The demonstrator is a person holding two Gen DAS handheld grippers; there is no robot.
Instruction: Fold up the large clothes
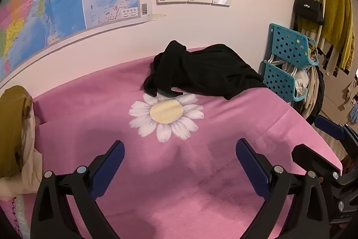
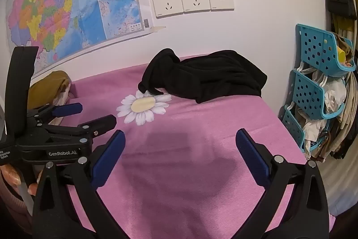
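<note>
A crumpled black garment (image 1: 205, 72) lies at the far side of a pink cloth-covered surface (image 1: 179, 183), against the wall, its near edge touching a printed daisy (image 1: 165, 114). It also shows in the right wrist view (image 2: 210, 76). My left gripper (image 1: 180, 147) is open and empty, hovering over the near part of the pink surface. My right gripper (image 2: 180, 138) is open and empty, beside it to the right. The left gripper also shows in the right wrist view (image 2: 89, 114), open. The right gripper's blue finger (image 1: 329, 127) shows at the left view's right edge.
A mustard and cream pile of clothes (image 1: 15, 131) lies at the left edge. A blue perforated rack (image 2: 313, 86) stuffed with items stands at the right, with hanging clothes and a black handbag (image 1: 310, 10) behind. A map (image 2: 67, 8) and sockets (image 2: 192, 0) are on the wall.
</note>
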